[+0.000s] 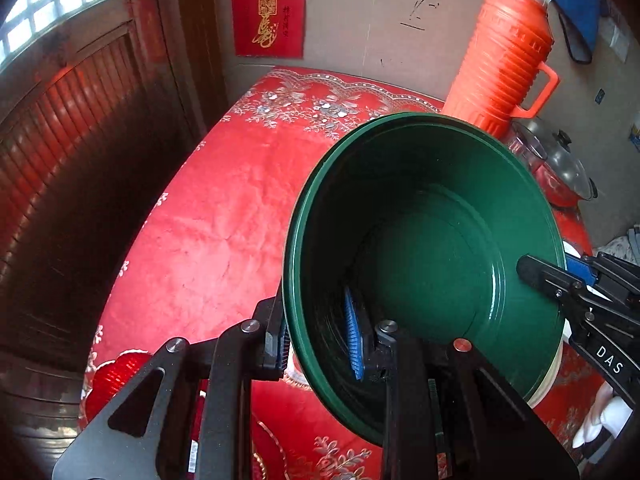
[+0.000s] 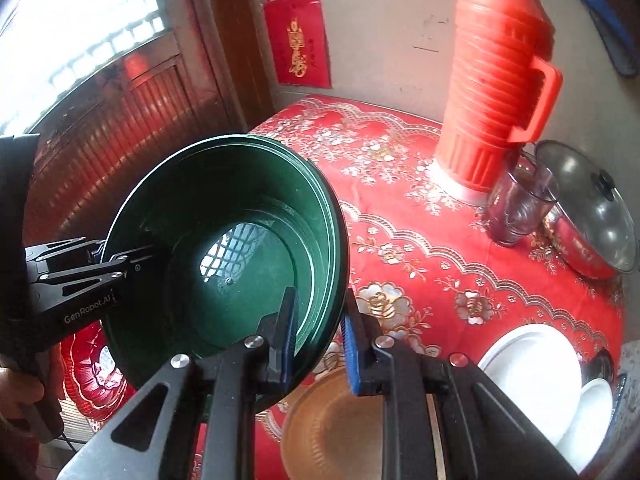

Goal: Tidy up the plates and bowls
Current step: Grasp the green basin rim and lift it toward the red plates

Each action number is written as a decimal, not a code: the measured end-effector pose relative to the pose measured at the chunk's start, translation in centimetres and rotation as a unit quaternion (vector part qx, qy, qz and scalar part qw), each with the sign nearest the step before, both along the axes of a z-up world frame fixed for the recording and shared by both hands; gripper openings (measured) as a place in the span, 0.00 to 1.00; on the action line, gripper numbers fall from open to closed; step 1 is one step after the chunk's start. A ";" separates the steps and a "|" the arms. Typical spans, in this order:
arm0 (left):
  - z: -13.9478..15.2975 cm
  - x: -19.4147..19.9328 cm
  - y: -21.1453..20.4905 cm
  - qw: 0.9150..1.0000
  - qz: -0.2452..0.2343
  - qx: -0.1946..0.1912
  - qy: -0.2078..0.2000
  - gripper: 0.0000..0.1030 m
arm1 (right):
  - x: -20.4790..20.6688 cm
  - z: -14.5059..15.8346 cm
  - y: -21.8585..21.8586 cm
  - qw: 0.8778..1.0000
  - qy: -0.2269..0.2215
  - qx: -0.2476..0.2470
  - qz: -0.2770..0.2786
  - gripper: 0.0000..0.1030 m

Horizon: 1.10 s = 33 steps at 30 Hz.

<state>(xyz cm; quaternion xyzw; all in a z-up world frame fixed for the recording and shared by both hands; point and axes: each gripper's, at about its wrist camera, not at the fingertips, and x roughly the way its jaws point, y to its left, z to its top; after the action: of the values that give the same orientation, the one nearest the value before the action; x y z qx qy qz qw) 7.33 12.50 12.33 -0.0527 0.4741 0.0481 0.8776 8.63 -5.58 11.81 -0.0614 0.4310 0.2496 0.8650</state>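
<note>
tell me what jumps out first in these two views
A big dark green bowl fills the middle, lifted off the red floral tablecloth, its rim straddled by the left gripper and the right gripper on opposite sides. Behind it, by the wall, stands a tall orange thermos.

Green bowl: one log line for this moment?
green bowl | lifted, tilted | left tool on rim | right tool on rim | above table

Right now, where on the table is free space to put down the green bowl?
The cloth lies bare left of the green bowl, toward the door. It is crowded at the right: thermos, glass, lidded pot, white plates, brown plate.
</note>
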 end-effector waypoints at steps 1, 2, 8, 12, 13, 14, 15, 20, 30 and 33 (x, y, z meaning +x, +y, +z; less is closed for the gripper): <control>0.0 -0.9 0.6 1.000 0.004 -0.003 -0.001 0.22 | -0.6 0.1 0.7 1.000 -0.001 0.000 0.006 0.20; 0.0 -1.5 1.2 1.000 0.008 -0.008 -0.001 0.22 | -1.2 0.1 1.3 1.000 -0.002 0.000 0.012 0.20; 0.2 -5.2 4.4 0.999 0.025 -0.020 -0.001 0.22 | -4.4 0.2 4.5 0.999 -0.008 -0.008 0.044 0.21; 0.5 -7.1 6.3 0.999 0.036 -0.028 -0.002 0.22 | -6.2 0.5 6.4 0.998 -0.012 -0.013 0.062 0.21; 0.5 -7.6 6.8 0.999 0.038 -0.029 -0.004 0.22 | -6.5 0.5 6.8 0.998 -0.013 -0.014 0.066 0.21; 0.6 -8.1 7.2 0.999 0.040 -0.028 -0.005 0.22 | -6.8 0.5 7.2 0.997 -0.013 -0.015 0.069 0.21; 0.6 -8.6 7.6 0.999 0.042 -0.028 -0.007 0.22 | -7.0 0.4 7.5 0.997 -0.013 -0.016 0.073 0.21; 0.3 -10.6 8.7 0.998 0.050 -0.024 -0.011 0.22 | -8.2 0.1 8.9 0.996 -0.011 -0.020 0.087 0.21; -1.6 -14.2 10.9 0.998 0.066 -0.021 -0.001 0.22 | -10.3 -1.6 11.1 0.993 0.003 -0.029 0.115 0.22; -2.5 -15.1 11.5 0.997 0.072 -0.021 0.010 0.22 | -10.9 -2.1 11.9 0.991 0.008 -0.032 0.127 0.22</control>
<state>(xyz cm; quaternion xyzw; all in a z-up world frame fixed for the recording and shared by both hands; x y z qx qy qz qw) -7.78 24.04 9.86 -0.1050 0.4790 0.1016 0.8656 -2.32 6.36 9.70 -0.1412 0.4344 0.3441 0.8203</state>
